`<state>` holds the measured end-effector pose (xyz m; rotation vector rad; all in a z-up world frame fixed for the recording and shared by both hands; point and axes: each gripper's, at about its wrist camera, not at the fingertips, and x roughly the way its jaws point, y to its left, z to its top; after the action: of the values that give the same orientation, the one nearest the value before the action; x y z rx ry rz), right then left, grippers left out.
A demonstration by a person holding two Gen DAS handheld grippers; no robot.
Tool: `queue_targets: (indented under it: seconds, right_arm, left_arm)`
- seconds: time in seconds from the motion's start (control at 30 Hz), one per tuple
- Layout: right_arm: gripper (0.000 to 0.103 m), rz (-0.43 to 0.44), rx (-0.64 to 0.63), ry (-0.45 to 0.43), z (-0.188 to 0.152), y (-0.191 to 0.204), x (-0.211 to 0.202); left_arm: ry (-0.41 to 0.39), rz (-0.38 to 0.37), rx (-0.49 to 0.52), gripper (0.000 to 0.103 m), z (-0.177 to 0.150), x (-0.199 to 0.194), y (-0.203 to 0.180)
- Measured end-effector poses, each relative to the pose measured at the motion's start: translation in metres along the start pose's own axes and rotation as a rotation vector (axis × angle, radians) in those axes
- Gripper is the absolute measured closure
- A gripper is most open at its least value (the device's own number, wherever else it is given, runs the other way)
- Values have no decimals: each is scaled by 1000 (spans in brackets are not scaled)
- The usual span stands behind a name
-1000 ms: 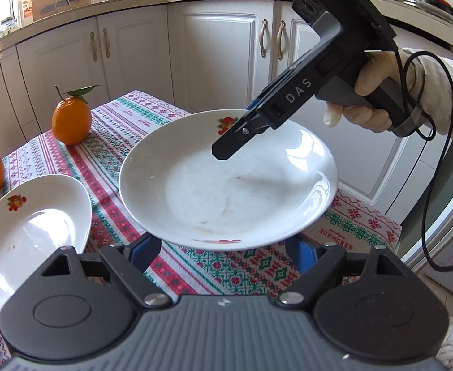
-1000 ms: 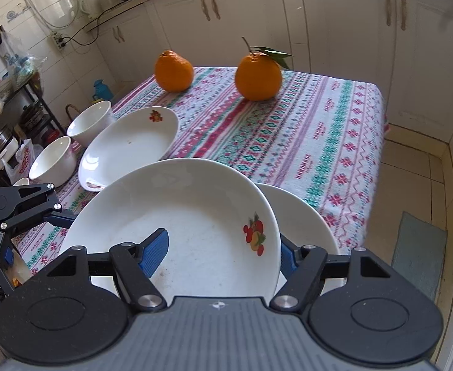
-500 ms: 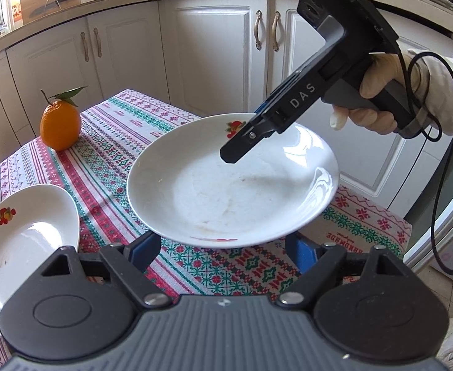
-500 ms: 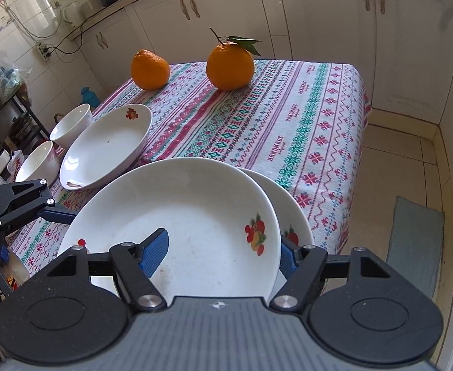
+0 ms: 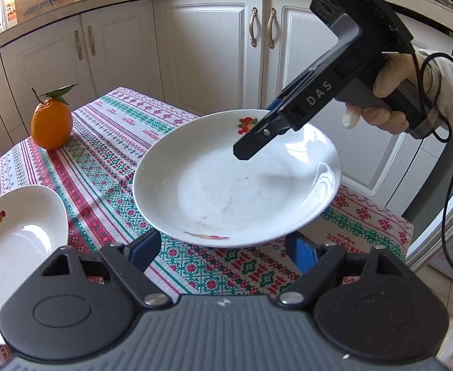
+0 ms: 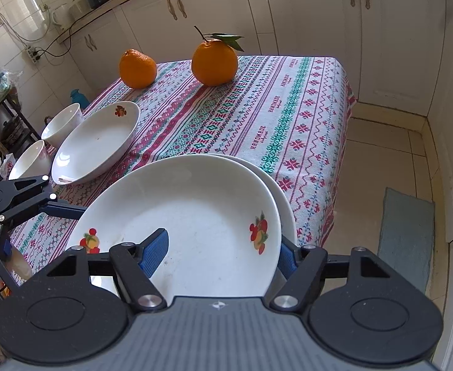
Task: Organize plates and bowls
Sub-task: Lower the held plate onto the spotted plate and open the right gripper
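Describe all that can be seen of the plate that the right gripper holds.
The plate is a shallow, round, white dish, glossy like glazed ceramic, with small fruit prints at two spots on its inner rim and faint smears inside. The right gripper clamps its rim, one blue pad inside, the other outside. It hangs roughly level, above the tablecloth, partly over a second plate below it. Whether the two touch cannot be told. The left gripper stands open just under its other edge.
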<state>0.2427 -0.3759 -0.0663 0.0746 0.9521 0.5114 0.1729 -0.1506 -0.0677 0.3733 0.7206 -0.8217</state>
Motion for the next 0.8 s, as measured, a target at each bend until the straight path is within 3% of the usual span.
queue_targets:
  seconds: [0.8]
  right_arm:
    - [21, -116, -37, 0, -7, 20, -13]
  left_arm:
    - [-48, 4, -15, 16, -4, -6, -9]
